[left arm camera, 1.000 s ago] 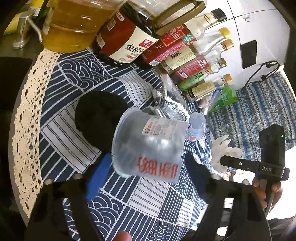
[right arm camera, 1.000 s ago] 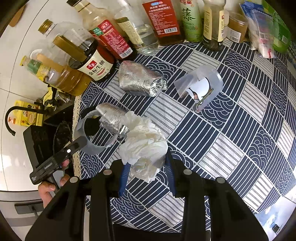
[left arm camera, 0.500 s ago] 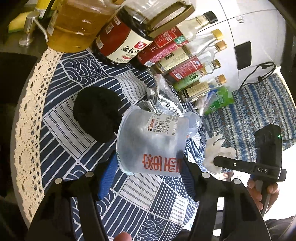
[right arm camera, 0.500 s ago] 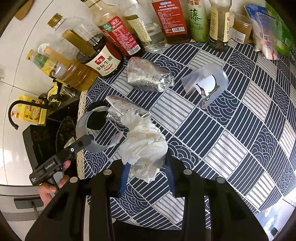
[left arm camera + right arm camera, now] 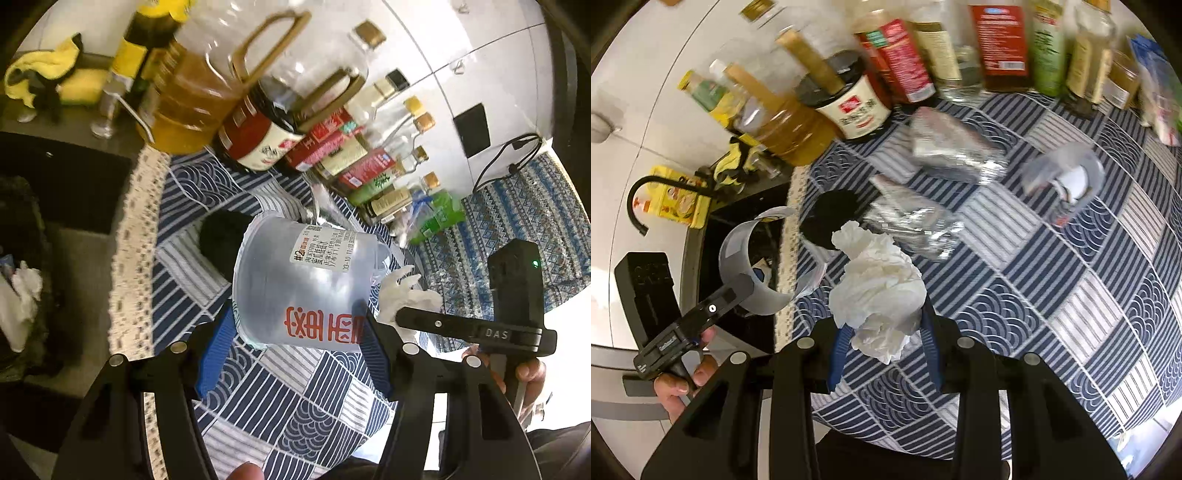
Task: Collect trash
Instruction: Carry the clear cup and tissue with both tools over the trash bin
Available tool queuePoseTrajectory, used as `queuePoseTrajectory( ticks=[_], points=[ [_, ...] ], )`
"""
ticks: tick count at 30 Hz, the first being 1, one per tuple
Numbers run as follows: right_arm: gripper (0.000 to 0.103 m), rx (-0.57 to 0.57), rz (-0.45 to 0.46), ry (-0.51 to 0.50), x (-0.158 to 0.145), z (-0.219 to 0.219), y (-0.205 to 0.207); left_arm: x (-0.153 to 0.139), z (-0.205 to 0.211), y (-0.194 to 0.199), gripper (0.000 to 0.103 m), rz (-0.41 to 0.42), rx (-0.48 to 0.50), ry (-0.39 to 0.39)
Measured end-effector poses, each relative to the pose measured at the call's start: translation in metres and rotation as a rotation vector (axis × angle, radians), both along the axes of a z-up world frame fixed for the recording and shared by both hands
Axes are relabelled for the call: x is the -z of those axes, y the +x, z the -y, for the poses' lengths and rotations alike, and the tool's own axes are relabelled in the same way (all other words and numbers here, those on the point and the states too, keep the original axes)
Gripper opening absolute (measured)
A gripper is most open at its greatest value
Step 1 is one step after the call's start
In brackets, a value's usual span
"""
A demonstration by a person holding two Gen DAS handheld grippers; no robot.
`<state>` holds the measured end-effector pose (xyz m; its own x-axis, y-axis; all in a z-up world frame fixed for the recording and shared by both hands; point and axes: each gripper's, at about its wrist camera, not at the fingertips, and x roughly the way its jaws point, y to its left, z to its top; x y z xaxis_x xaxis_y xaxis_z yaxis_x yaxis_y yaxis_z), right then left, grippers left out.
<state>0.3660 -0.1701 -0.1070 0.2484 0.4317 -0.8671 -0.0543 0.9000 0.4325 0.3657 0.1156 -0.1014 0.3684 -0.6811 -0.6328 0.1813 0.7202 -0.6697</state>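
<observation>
Trash in both grips: translucent plastic cup (image 5: 303,288) pinched sideways between left gripper (image 5: 295,332) pads, held above the blue patterned tablecloth (image 5: 325,406); crumpled white tissue (image 5: 879,295) squeezed in right gripper (image 5: 882,343), jaws nearly together. Two foil wrappers (image 5: 953,151) and another cup (image 5: 1067,177) lie on the cloth beyond, before a row of bottles (image 5: 1004,40).

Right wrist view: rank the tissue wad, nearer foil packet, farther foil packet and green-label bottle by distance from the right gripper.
1. Tissue wad, clamped in the right gripper.
2. Nearer foil packet, just beyond the wad.
3. Farther foil packet, mid-table.
4. Green-label bottle, in the back row.
</observation>
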Motion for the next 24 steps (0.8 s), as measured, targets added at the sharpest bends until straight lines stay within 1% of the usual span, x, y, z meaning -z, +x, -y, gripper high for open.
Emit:
queuePoseTrajectory(
  ticks=[7, 10, 12, 17, 24],
  points=[
    [0.037, -0.072, 0.011, 0.016, -0.004, -0.049, 0.005, -0.024, -0.038, -0.016, 0.061, 0.031, -0.052, 0.023],
    [0.037, -0.103, 0.009, 0.026, -0.004, -0.072, 0.009, -0.034, -0.060, -0.025, 0.061, 0.054, -0.085, 0.065],
    [0.037, -0.123, 0.008, 0.032, -0.003, -0.087, 0.012, -0.037, -0.072, -0.029, 0.061, 0.060, -0.099, 0.077],
    [0.037, -0.174, 0.003, 0.042, 0.000, -0.130, 0.021, -0.036, -0.112, -0.041, 0.061, 0.050, -0.162, 0.103],
    [0.037, -0.233, -0.013, 0.048, 0.010, -0.195, 0.028, -0.027, -0.176, -0.051, 0.062, 0.021, -0.247, 0.111]
  ],
)
